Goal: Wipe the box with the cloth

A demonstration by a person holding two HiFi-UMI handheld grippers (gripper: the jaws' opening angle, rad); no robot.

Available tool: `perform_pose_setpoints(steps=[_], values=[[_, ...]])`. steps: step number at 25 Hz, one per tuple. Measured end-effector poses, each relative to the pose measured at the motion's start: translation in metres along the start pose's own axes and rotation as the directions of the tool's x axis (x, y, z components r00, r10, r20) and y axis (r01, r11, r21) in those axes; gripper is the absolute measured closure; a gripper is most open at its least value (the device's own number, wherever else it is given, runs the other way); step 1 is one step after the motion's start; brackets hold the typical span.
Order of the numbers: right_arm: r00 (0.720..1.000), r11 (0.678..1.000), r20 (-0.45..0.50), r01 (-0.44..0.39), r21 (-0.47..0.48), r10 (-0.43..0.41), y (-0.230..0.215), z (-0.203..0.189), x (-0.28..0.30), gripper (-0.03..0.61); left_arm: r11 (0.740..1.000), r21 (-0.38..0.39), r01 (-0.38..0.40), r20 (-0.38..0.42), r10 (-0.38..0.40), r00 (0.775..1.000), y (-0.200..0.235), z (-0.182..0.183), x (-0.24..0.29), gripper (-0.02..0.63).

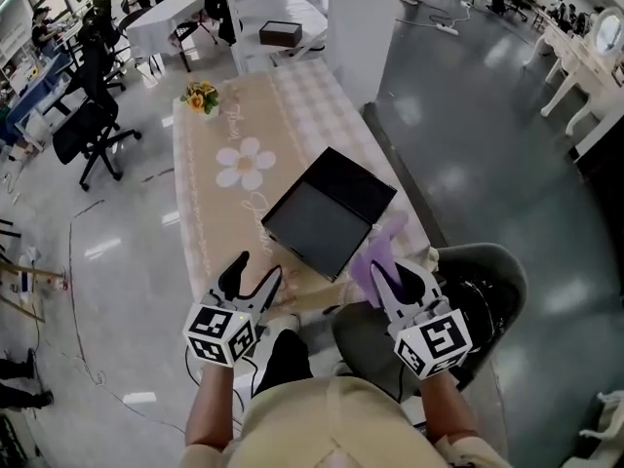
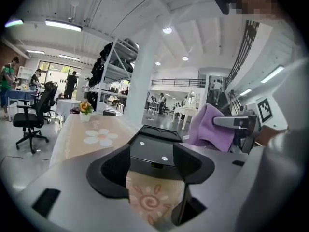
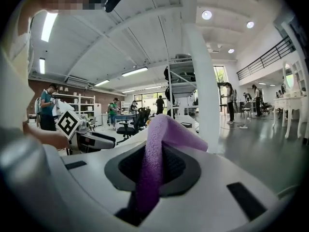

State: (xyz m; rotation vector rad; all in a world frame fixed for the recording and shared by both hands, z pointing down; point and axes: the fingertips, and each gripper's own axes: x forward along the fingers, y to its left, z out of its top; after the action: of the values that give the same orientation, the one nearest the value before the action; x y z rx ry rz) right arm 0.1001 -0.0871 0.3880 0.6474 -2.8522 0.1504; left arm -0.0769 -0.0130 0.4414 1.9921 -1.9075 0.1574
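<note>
Nearest, at the bottom of the head view, the two tongs are held out over the near end of the table (image 1: 205, 217). The left gripper (image 1: 255, 273) at lower left is released, its jaws spread wide with nothing clamped; its own view shows only the patterned tablecloth and the near edge of the box between them. The right gripper (image 1: 390, 276) at lower right is clenched on the cloth (image 1: 378, 247), a purple fold that stands up out of its jaws and hangs just beside the box's lower right edge (whether it touches the box, I cannot tell).

Just beyond, at the frame's centre, the black box (image 1: 327, 213) lies slantwise on the table, near its right edge. At the far end, upper left, sits a small pot of flowers (image 1: 200, 97).

My reading: this is the approach, wiping not yet begun. The next move calls for laying the cloth flat on the box's top and sweeping across it, while the free left gripper steadies the near corner so the box does not slide.

The count: two grippers, one cloth, one box on this table, one pot of flowers
</note>
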Motion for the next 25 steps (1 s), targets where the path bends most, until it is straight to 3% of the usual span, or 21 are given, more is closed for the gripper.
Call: perform_pose_setpoints(steps=[8, 16, 25], values=[[0.994, 0.995, -0.037, 0.099, 0.008, -0.098, -0.012, 0.016, 0.058, 0.505, 0.991, 0.034, 0.127, -0.093, -0.124, 0.988, 0.047, 0.007, 0.055, 0.331], [0.976, 0.978, -0.082, 0.195, -0.072, -0.200, -0.026, 0.027, 0.097, 0.505, 0.964, -0.015, 0.264, -0.195, -0.262, 0.945, 0.060, -0.015, 0.095, 0.331], [0.973, 0.973, -0.088, 0.202, -0.115, -0.213, -0.026, 0.043, 0.155, 0.505, 0.937, -0.053, 0.344, -0.225, -0.347, 0.910, 0.064, -0.028, 0.110, 0.396]])
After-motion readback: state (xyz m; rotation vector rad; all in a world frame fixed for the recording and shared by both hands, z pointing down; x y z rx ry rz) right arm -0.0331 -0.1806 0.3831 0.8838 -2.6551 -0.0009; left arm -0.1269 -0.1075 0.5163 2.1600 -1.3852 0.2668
